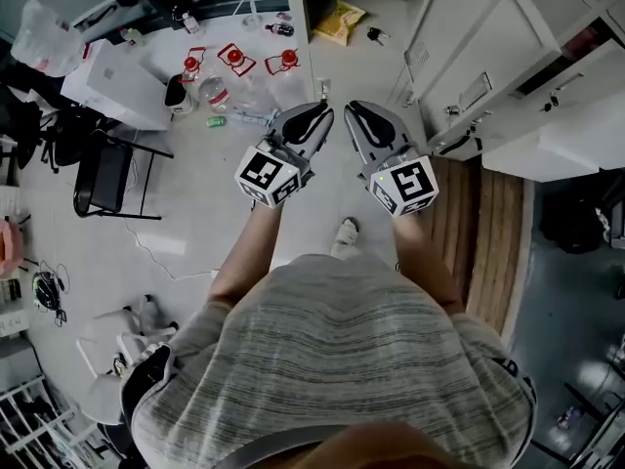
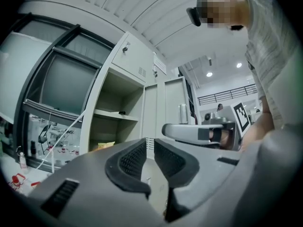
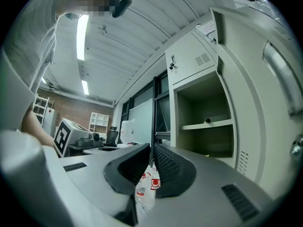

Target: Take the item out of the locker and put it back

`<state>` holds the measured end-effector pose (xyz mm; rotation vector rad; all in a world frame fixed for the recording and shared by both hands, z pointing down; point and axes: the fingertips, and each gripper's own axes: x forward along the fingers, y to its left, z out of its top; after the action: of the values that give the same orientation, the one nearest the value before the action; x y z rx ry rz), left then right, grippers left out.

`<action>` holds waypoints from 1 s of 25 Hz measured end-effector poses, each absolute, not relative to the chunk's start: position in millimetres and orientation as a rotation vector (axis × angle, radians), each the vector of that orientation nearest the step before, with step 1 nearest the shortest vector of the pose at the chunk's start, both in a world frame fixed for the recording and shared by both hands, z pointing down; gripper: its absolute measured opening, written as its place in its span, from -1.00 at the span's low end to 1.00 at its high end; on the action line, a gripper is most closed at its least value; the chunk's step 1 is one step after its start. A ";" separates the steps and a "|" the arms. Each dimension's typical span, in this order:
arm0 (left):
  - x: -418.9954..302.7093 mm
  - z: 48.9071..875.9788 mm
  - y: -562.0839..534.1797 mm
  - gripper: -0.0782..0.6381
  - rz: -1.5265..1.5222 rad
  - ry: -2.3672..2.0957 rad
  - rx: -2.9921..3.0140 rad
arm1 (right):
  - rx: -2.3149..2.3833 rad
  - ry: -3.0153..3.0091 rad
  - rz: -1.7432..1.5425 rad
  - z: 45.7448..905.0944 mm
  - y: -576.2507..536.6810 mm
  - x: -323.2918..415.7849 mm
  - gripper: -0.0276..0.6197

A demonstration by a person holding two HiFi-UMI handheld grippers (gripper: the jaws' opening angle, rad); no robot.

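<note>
Both arms reach forward, level and side by side. The left gripper [image 1: 319, 112] is slightly parted and empty. The right gripper [image 1: 354, 111] is pressed together.

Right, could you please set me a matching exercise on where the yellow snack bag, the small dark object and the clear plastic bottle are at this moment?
Things:
1. yellow crinkled snack bag
2. small dark object
3. clear plastic bottle

Places:
A. lying on the pale floor, outside the grey metal locker
B. on the locker's inner shelf
C. at the bottom of the open compartment under that shelf

Pairs: 1-C, 2-B, 3-A.
</note>
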<state>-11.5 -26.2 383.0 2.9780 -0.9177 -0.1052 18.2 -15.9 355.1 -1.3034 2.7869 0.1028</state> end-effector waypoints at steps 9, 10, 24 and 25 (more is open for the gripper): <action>6.9 391.1 -86.4 -0.53 -0.074 -0.976 2.953 | -1.287 2.835 0.042 373.3 -78.0 37.9 -0.57; 5.9 391.3 -91.1 -0.53 -0.076 -0.981 2.947 | -1.290 2.840 0.035 374.6 -83.5 38.0 -0.55; -15.1 408.9 -159.3 -0.53 -0.027 -0.943 2.924 | -1.543 2.848 -0.130 406.3 -196.5 38.9 -0.27; -16.1 410.8 -163.8 -0.53 -0.023 -0.933 2.922 | -1.572 2.843 -0.140 409.0 -206.0 39.7 -0.27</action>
<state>-16.1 -163.8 410.8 2.9225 -0.9334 -0.0231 39.7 -206.0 409.0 -1.5717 2.8433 -0.1398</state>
